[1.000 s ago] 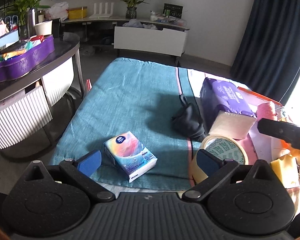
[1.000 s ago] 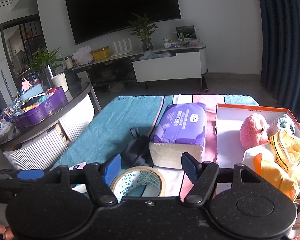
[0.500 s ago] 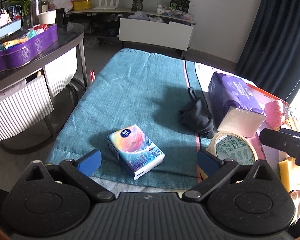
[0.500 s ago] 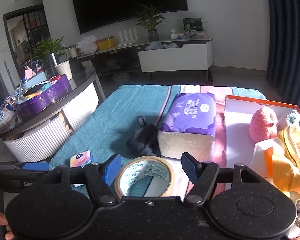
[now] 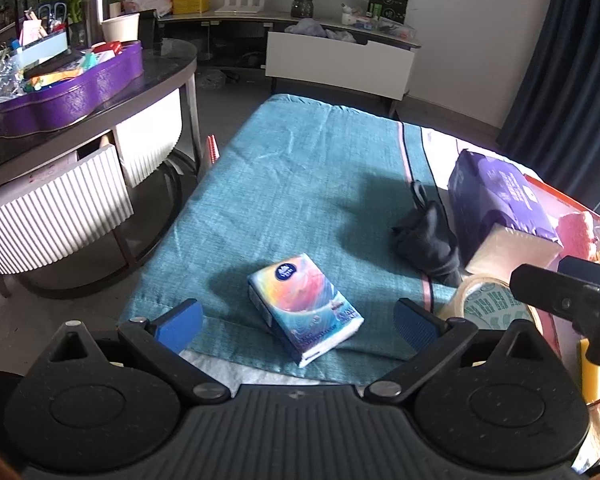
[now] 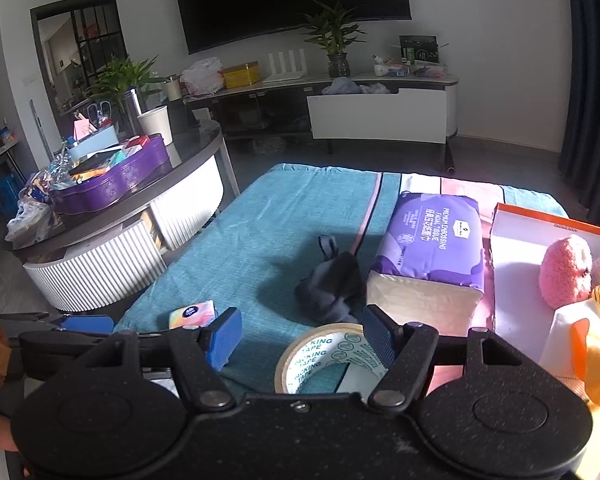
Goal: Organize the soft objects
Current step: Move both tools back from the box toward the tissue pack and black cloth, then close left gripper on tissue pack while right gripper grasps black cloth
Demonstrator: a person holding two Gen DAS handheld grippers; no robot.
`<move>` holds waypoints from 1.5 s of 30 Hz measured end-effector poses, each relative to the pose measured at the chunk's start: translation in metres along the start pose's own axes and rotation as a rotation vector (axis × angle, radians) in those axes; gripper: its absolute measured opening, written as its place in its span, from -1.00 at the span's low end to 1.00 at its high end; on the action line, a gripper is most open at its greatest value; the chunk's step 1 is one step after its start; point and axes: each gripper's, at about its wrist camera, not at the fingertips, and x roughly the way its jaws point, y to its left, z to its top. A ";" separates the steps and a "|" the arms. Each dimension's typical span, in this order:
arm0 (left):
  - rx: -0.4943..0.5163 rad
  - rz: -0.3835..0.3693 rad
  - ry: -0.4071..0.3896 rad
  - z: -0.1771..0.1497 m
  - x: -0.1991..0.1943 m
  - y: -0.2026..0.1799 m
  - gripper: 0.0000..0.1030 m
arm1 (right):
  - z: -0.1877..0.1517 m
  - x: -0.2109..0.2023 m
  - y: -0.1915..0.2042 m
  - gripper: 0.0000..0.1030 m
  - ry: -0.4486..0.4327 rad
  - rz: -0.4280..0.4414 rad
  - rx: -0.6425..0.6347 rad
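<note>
A colourful tissue pack (image 5: pixel 305 305) lies on the teal cloth (image 5: pixel 300 184), between the spread fingers of my open left gripper (image 5: pixel 300 322). A dark cloth pouch (image 5: pixel 426 238) sits crumpled beside a purple facial-tissue pack (image 5: pixel 500 204). In the right wrist view my open right gripper (image 6: pixel 300 334) hovers over a roll of packing tape (image 6: pixel 324 360), with the pouch (image 6: pixel 332 286) and purple pack (image 6: pixel 432 240) just beyond. An orange-rimmed box (image 6: pixel 516 216) at the right holds a pink plush (image 6: pixel 566 270) and yellow soft toys (image 6: pixel 596 356).
A round dark table (image 5: pixel 100 120) with a purple tray (image 5: pixel 68 92) of clutter stands left of the cloth. A TV console (image 6: pixel 380 116) and potted plant (image 6: pixel 334 40) line the far wall. Dark curtains (image 5: pixel 572 60) hang at the right.
Both grippers have pulled back and risen slightly, so the tissue pack and tape appear further forward between the fingers. No object has been taken hold of or moved.
</note>
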 end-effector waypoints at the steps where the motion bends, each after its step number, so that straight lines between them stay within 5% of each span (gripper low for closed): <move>1: -0.003 0.004 -0.002 0.000 0.000 0.001 1.00 | 0.000 0.000 0.001 0.55 0.001 0.001 -0.002; 23: -0.094 0.064 0.024 -0.005 0.012 0.016 1.00 | -0.004 0.011 0.000 0.55 0.022 0.019 -0.006; 37: -0.140 0.080 0.095 0.001 0.052 -0.001 1.00 | -0.003 0.015 -0.009 0.55 0.017 0.028 0.011; 40: -0.102 0.111 0.116 0.001 0.064 -0.003 0.84 | -0.002 0.018 -0.011 0.55 0.019 0.028 0.009; 42: -0.083 0.096 0.124 -0.002 0.068 -0.001 0.56 | 0.000 0.021 -0.010 0.55 0.022 0.032 0.005; 44: -0.052 0.089 0.089 -0.005 0.065 0.000 0.06 | 0.002 0.025 -0.008 0.55 0.029 0.038 -0.002; 45: -0.035 0.093 0.079 -0.005 0.064 0.000 0.04 | 0.003 0.028 -0.006 0.55 0.033 0.042 -0.008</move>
